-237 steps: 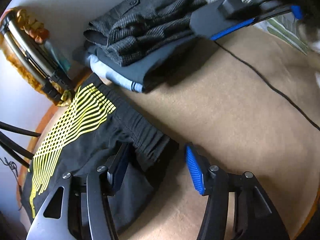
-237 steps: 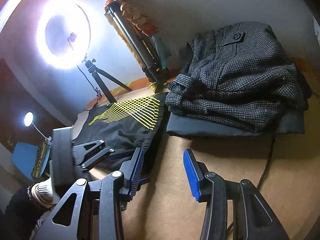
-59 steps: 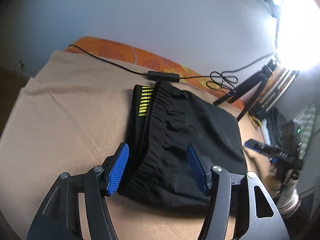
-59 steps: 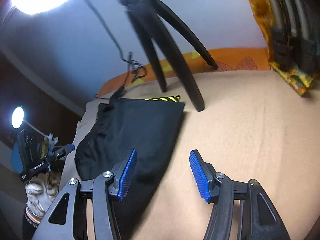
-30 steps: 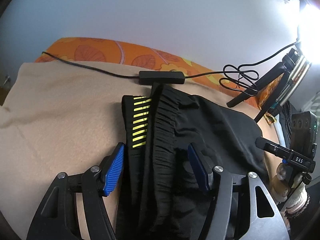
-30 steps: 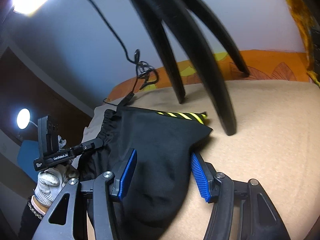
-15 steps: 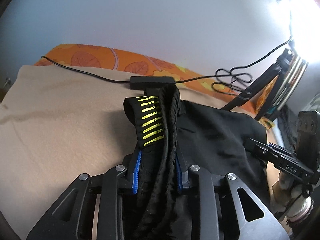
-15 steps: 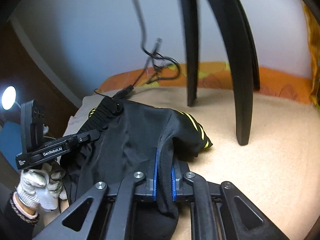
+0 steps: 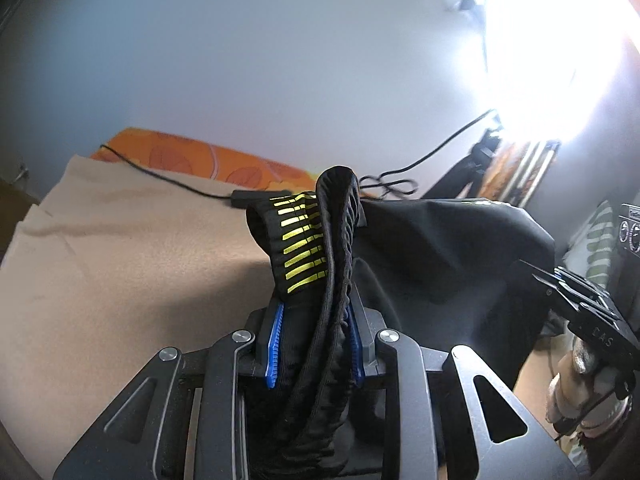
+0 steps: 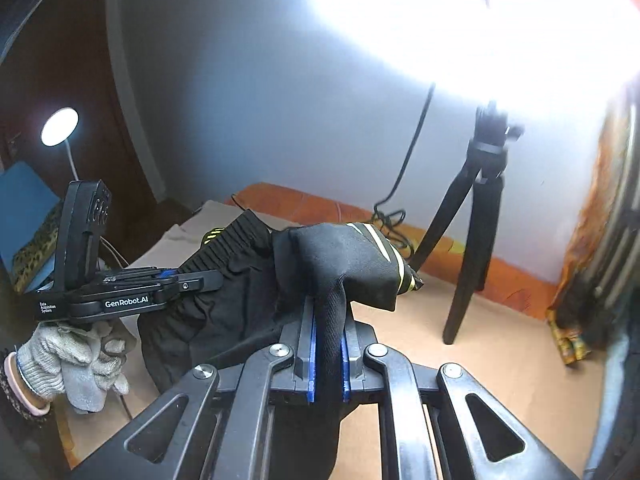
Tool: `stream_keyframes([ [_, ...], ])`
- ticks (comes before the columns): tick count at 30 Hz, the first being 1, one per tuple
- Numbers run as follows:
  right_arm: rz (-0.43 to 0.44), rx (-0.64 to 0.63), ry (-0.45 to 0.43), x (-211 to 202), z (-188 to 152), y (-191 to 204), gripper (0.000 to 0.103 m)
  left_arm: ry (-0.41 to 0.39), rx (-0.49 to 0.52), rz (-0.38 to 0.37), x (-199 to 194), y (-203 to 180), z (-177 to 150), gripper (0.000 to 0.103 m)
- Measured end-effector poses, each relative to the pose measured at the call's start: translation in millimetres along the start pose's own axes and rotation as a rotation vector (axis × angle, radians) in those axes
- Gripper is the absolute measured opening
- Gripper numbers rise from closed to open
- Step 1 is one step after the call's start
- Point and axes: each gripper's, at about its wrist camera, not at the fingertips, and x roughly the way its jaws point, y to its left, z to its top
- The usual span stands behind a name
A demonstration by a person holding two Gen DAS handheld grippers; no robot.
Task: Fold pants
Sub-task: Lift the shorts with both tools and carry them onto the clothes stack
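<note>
The black pants (image 9: 440, 256) with yellow stripes hang in the air between both grippers, above the tan bed cover (image 9: 120, 264). My left gripper (image 9: 314, 344) is shut on the gathered waistband end, with the yellow-striped edge standing up in front of the camera. My right gripper (image 10: 329, 356) is shut on the other end of the pants (image 10: 344, 264), near a corner with a yellow stripe. The left gripper also shows in the right wrist view (image 10: 192, 278), held by a gloved hand.
A black tripod (image 10: 472, 236) stands on the bed cover at the right, under a bright ring light. A black cable with an inline box (image 9: 260, 194) lies along the orange sheet edge (image 9: 192, 156). A striped bundle (image 10: 600, 220) leans at the far right.
Both grippers, shut on the pants half a second ago, have lifted them higher off the bed. One second ago both were open around the cloth.
</note>
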Motion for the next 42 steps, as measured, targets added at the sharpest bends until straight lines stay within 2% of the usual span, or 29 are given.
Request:
stream_keyframes([
  [4,-0.013,-0.018,-0.018,-30,3,2,0.006,-0.031,-0.008,-0.015,-22,-11,0,0.025],
  [9,-0.033,-0.036,-0.044,-66,6,1,0.006,-0.075,0.009,-0.036,-44,-43,-3,0.025],
  [18,-0.048,0.008,-0.089,-138,-6,-27,0.006,-0.129,0.011,-0.107,-73,-101,-17,0.025],
  [25,-0.058,-0.006,-0.109,-196,-12,-41,0.006,-0.156,-0.003,-0.173,-69,-147,-30,0.024],
  [32,-0.067,-0.016,-0.106,-238,-10,-74,0.006,-0.171,0.022,-0.211,-53,-199,-33,0.024],
  [42,-0.066,0.015,-0.103,-266,-10,-159,0.006,-0.176,0.082,-0.238,-9,-274,-23,0.024],
])
